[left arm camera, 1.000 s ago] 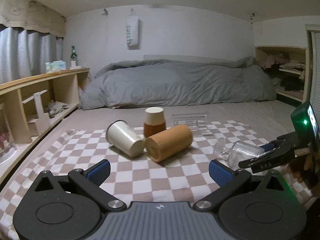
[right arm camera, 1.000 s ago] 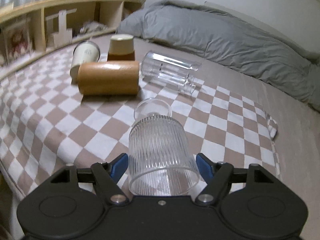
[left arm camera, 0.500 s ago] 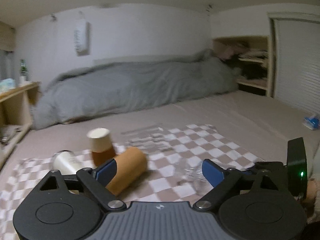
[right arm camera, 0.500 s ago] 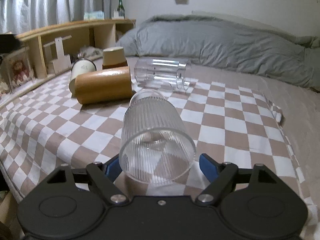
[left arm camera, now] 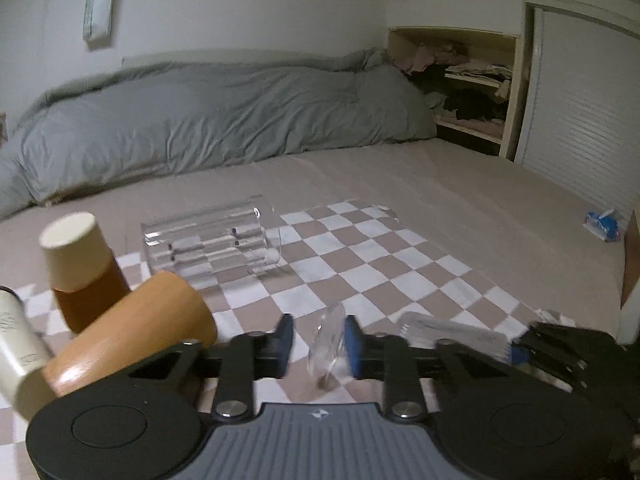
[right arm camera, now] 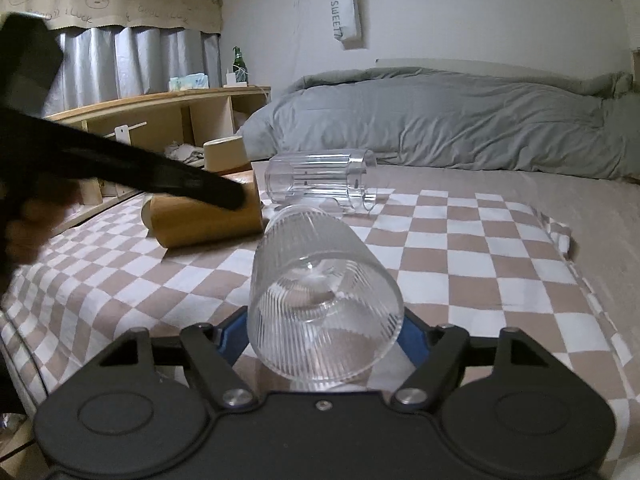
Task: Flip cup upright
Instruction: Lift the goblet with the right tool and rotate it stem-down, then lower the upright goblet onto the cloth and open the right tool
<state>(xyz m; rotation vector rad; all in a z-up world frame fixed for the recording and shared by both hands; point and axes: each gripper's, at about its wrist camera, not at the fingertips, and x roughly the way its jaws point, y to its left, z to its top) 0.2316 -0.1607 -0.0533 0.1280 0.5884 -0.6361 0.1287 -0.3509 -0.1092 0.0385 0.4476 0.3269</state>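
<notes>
Right gripper is clamped on the ribbed glass cup — held on its side above the checkered cloth, mouth toward the camera. Left gripper is narrowed around its base; contact unclear. Mid-flip, I'd say. Next: rotate mouth-up, set down.

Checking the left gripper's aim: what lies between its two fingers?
The clear base of the ribbed glass cup, seen in the left wrist view; the right gripper holds that cup.
</notes>
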